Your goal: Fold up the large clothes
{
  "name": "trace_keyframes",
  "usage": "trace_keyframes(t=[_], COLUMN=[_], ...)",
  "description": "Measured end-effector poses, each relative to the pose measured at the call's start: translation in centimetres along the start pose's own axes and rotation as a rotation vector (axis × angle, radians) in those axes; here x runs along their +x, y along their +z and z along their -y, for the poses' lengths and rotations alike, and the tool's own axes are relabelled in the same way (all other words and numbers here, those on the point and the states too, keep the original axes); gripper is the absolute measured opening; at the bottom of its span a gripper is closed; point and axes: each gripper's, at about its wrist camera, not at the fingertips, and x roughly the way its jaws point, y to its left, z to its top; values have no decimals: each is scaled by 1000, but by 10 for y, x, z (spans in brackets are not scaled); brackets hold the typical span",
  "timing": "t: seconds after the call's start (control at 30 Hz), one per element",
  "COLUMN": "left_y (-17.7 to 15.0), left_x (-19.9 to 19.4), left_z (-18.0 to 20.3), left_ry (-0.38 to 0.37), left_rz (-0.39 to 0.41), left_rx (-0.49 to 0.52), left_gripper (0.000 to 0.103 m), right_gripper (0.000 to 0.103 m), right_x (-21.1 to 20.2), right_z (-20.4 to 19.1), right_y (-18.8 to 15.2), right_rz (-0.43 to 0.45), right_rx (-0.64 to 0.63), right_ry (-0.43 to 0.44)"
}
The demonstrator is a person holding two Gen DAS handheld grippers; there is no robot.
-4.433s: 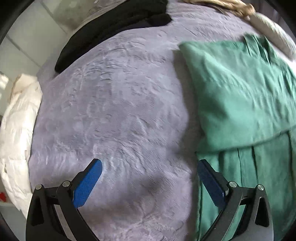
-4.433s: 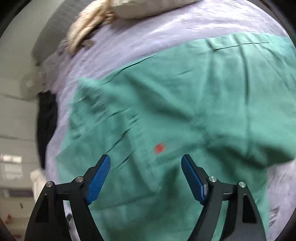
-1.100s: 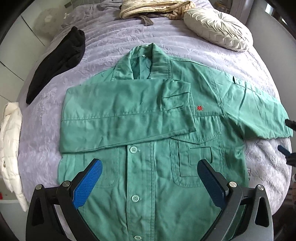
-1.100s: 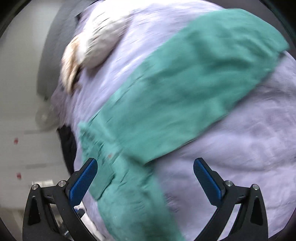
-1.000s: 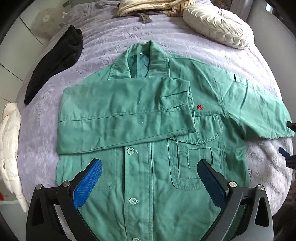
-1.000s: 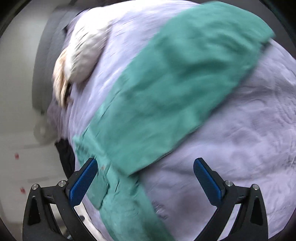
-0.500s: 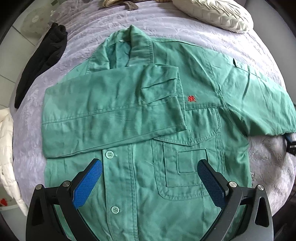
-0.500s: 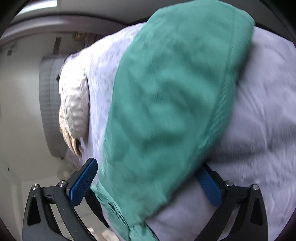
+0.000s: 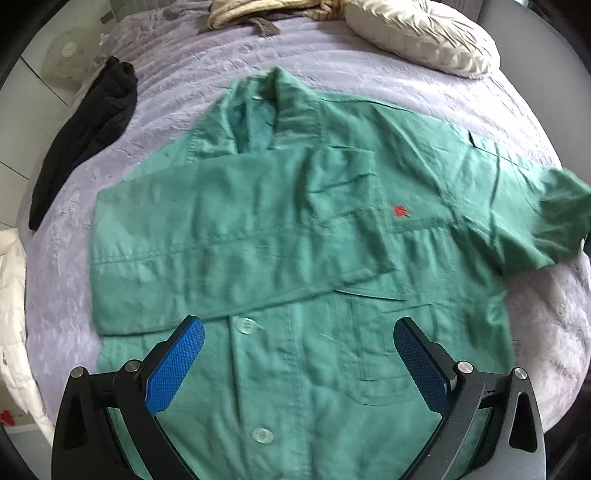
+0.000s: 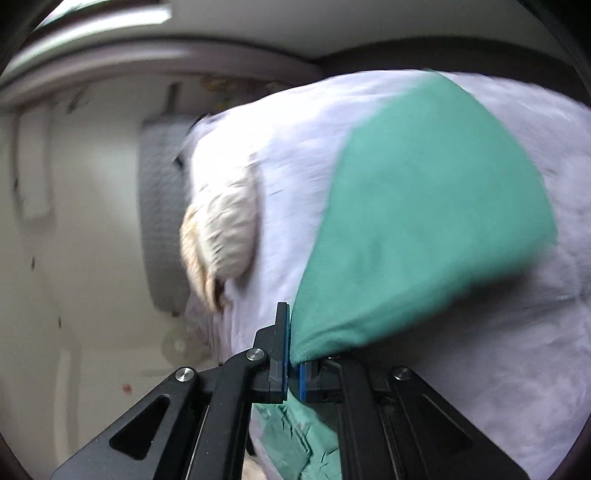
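A green button-up shirt [image 9: 295, 240] lies face up on the lilac bedspread [image 9: 177, 77]. One sleeve [image 9: 236, 236] is folded across its chest. The other sleeve [image 9: 546, 221] reaches toward the right edge, and its end is raised off the cover. My left gripper [image 9: 298, 326] hangs open over the shirt's lower front, near the buttons, with nothing between its blue pads. In the right wrist view my right gripper [image 10: 291, 354] has its jaws closing, and the pads pinch the edge of that sleeve's end [image 10: 424, 221]. Its right finger is mostly hidden behind the cloth.
A black garment [image 9: 85, 136] lies at the bed's left. A cream pillow [image 9: 421, 33] and a beige cloth [image 9: 258, 11] sit at the head. A white puffy item [image 9: 14, 314] hangs off the left edge. The pillow [image 10: 221, 236] and a pale wall also show in the right wrist view.
The right gripper's wide-open jaws have come together on the sleeve's end, and its view has tilted up. The sleeve's end has lifted. The left gripper has come slightly closer to the shirt.
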Motion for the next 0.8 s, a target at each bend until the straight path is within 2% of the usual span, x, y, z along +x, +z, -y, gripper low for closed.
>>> trace_keyframes(t=[0.2, 0.3, 0.4, 0.5, 0.6, 0.67, 0.73, 0.77, 0.8], left_y=[-3, -3, -5, -8, -9, -9, -11, -12, -13], left_x=[11, 21, 30, 39, 52, 61, 67, 69, 70], left_z=[-61, -96, -131, -163, -188, -200, -210, -213, -216], left_ry=[-15, -13, 4, 17, 33, 31, 18, 13, 10], left_rz=[29, 40, 46, 56, 52, 50, 49, 49, 53], left_rx=[-34, -53, -82, -126, -165, -193, -218, -225, -228], left_gripper=[103, 103, 103, 103, 103, 103, 103, 103, 103], right_gripper=[5, 5, 5, 5, 6, 8, 10, 16, 32], right_x=[37, 77, 136, 209, 265, 295, 306, 306, 302], right_z=[-106, -157, -188, -186, -157, -125, -104, -98, -94], right_y=[-68, -131, -213, -303, -359, -380, -382, -380, -376], right_rz=[-97, -164, -270, -427, -532, -581, -609, -621, -626], right_rx=[-329, -513, -683, -807, -830, -801, -742, -705, -672], right_ry=[-13, -35, -82, -154, -252, -353, -423, -423, -399])
